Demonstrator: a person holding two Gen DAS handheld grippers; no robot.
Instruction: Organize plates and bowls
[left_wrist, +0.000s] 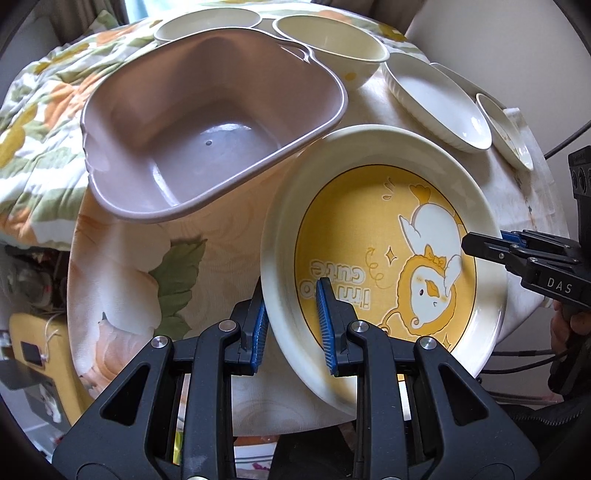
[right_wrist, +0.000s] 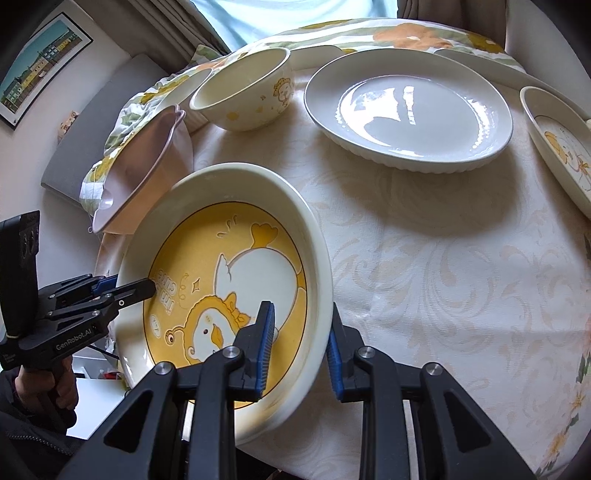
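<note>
A cream-rimmed plate with a yellow duck picture (left_wrist: 369, 221) (right_wrist: 221, 258) sits tilted at the near edge of the table, held from both sides. My left gripper (left_wrist: 291, 295) is shut on its near-left rim, one blue pad inside and one outside; in the right wrist view the left gripper (right_wrist: 146, 287) comes in from the left. My right gripper (right_wrist: 301, 312) is shut on the opposite rim in the same way, and in the left wrist view the right gripper (left_wrist: 471, 245) reaches in from the right. A mauve plastic basin (left_wrist: 207, 129) (right_wrist: 147, 166) stands just beyond the plate, empty.
On the floral tablecloth (right_wrist: 424, 258) farther back are a cream duck bowl (left_wrist: 332, 40) (right_wrist: 243, 92), a white ribbed plate (left_wrist: 436, 99) (right_wrist: 406, 107), a small duck plate (left_wrist: 506, 129) (right_wrist: 557, 147) and another cream dish (left_wrist: 207, 26). A hand (right_wrist: 55, 391) holds the left gripper's handle.
</note>
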